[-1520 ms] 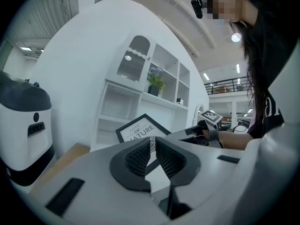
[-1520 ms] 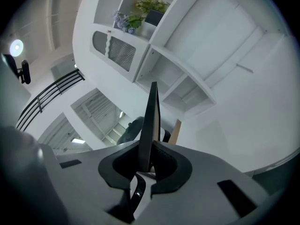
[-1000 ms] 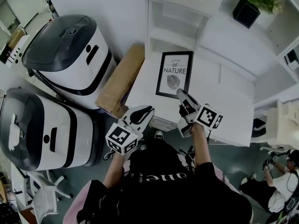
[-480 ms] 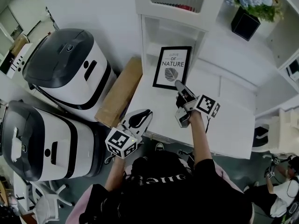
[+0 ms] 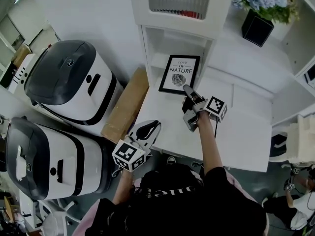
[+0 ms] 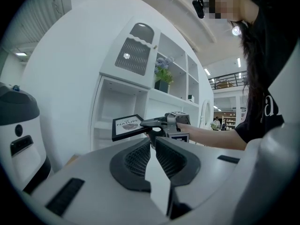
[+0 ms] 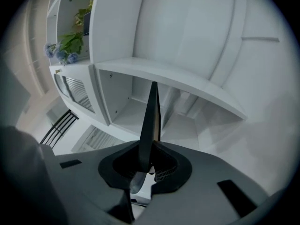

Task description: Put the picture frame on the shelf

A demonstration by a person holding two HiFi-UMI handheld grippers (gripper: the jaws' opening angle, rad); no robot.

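Left claw (image 5: 153, 126) is held low at the near bench (image 5: 239, 133) edge. In the left gripper view its tips (image 6: 152, 142) are seen drawn together with nothing between them. Further out, the right claw (image 5: 186, 88) is clamped on the near edge of the picture frame (image 5: 179, 74).

The frame is seen only as a thin dark edge (image 7: 150, 125) rising from the closed jaws in the right gripper view. Its printed face is given by the head view and the left gripper view (image 6: 127, 125). The frame is held beyond the claw tips, raised off the bench, in front of the shelf's (image 5: 153, 57) lower open compartment. Contact with the shelf cannot be judged, probably none.

"LOVE OF NATURE" over a leaf drawing is read on the print. A black flowerpot (image 5: 259, 13) is seen higher up on the shelf unit.
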